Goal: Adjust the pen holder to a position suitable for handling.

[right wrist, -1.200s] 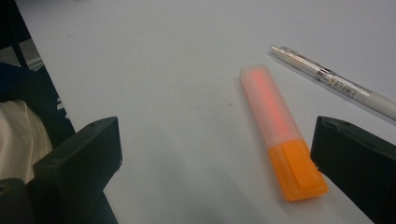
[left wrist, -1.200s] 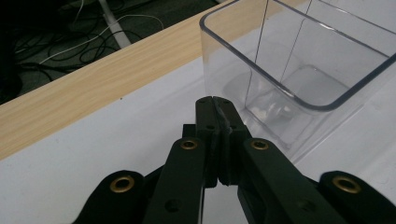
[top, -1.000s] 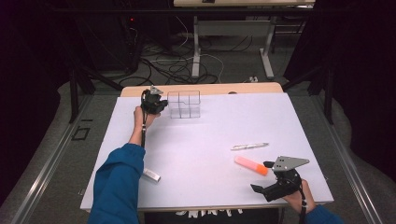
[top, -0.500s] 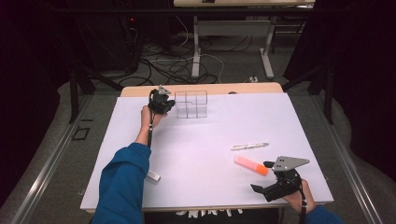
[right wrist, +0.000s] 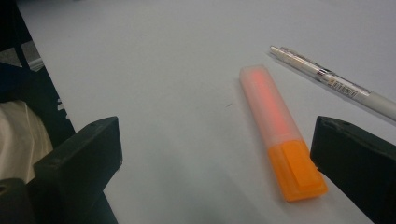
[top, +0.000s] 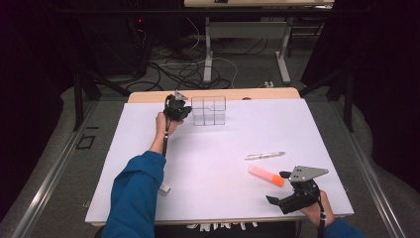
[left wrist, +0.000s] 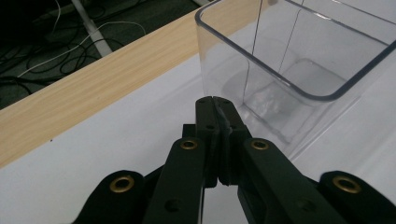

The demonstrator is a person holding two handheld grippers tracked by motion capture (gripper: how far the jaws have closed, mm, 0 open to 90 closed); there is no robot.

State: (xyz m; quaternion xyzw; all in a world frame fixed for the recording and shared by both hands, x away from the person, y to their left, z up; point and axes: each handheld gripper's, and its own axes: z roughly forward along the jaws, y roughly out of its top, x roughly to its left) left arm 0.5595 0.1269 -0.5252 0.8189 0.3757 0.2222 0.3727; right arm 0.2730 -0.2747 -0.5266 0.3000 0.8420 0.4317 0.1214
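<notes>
A: Left claw [top: 184,113], far end of the bench [top: 208,198]. Black jaws pressed flat together, nothing between them. Tips sit just outside the near-left corner of the clear box [top: 208,110]; whether they touch the wall I cannot tell.

B: Box material?

A: Clear hard plastic, glossy, rounded corners, thin inner walls splitting it into compartments. From the left claw's camera, the box [left wrist: 299,60] runs off the frame at top and right, so the compartment count is unclear there. Bench top is matte white sheet; a pale wood-grain strip [left wrist: 93,93] shows along its far edge.

B: Right side?

A: Right claw [top: 280,191] near the front right corner, jaws spread wide, empty. The orange highlighter [right wrist: 280,130] lies flat on the sheet ahead of the gap between the jaws: frosted translucent cap, solid orange squared body. Just beyond it, a slim white pen [right wrist: 336,84] with a metal band, far end cut off by the frame.

B: Anything doubtful?

A: Small white object [top: 164,189] by the blue sleeve [top: 136,198], partly hidden; cannot identify it.
</notes>
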